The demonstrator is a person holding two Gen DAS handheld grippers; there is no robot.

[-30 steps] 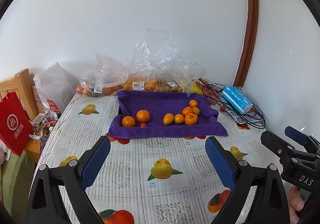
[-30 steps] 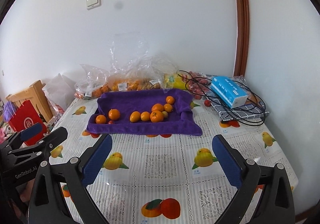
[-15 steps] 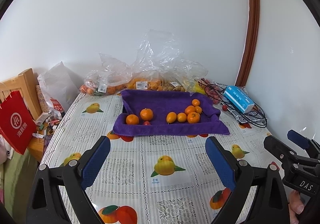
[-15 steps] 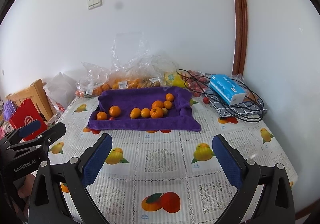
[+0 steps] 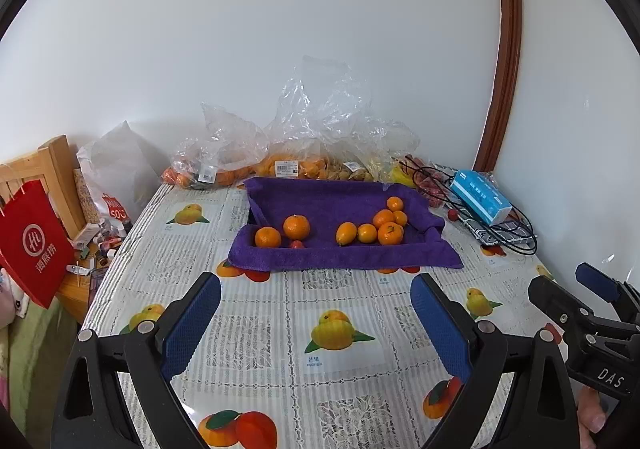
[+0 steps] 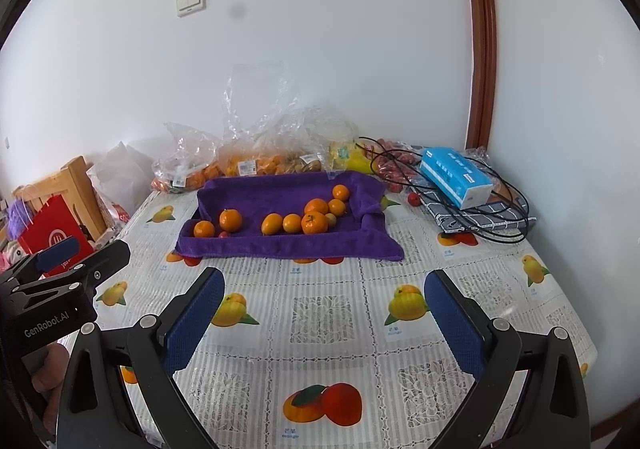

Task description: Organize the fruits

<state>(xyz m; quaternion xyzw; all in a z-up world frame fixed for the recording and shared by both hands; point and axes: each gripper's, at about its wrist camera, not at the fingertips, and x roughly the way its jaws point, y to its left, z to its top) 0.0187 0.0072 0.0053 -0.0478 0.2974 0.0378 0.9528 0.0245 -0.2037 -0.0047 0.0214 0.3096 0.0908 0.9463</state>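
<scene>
Over the last second both grippers have been drawn back from the purple towel-lined tray, which now sits smaller and farther off in both wrist views, with more of the fruit-print tablecloth exposed in front of it. The left gripper and the right gripper are each held spread wide with nothing between the pads, well apart from the fruit. From this, the sorting is judged either finished or paused, with no fruit in hand.

The fruit lies in the tray: two mandarins at the left end with a small red fruit just beside them, and a cluster of oranges toward the right. The one elongated piece, a yellow-orange oval fruit, possibly a kumquat or small mango, is seen with its long axis running roughly front to back. The tray's long axis runs left to right, parallel to the wall.
</scene>
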